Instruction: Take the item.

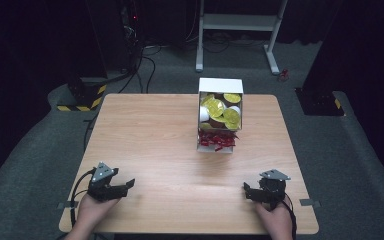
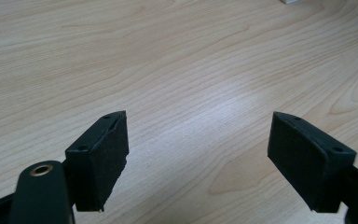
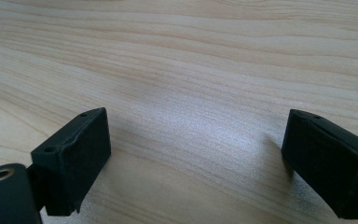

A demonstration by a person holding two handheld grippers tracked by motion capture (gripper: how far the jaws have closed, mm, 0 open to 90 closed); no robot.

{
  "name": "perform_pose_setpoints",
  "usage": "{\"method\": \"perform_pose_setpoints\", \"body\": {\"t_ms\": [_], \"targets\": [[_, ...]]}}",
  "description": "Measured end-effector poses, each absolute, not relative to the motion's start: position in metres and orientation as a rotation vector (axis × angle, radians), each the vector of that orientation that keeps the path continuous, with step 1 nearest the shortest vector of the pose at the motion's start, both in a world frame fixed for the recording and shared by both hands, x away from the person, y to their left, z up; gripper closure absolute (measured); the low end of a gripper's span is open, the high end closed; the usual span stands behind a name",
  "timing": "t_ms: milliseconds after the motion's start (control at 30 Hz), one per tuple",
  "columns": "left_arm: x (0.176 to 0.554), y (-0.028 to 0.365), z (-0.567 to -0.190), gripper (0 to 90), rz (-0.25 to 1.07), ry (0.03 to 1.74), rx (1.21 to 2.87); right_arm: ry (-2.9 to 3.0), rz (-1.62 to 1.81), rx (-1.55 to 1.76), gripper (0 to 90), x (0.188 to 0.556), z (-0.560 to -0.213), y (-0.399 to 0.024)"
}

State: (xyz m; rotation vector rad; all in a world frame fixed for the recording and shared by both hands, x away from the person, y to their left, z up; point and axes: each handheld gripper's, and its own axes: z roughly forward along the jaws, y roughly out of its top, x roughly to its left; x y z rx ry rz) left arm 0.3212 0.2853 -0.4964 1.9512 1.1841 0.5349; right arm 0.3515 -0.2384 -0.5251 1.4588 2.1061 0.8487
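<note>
Both my grippers, left gripper (image 1: 122, 188) and right gripper (image 1: 250, 191), sit spread wide and empty near the table (image 1: 150, 135) edge; white box (image 1: 220, 86) of yellow-lidded cups (image 1: 215, 107) sits well apart, untouched. Nothing started, I'd guess.

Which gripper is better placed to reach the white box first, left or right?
Probably the right gripper: the white box stands right of the table's centre, nearer it than the left gripper. Both are open and empty.
</note>
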Motion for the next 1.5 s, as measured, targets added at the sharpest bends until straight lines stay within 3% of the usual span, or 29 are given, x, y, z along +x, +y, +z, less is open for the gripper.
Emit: {"method": "perform_pose_setpoints", "body": {"t_ms": [1500], "targets": [[0.346, 0.225, -0.463, 21.8, 0.507, 1.043, 1.922, 2.106, 0.849, 1.459, 7.9, 0.351, -0.525, -0.238]]}}
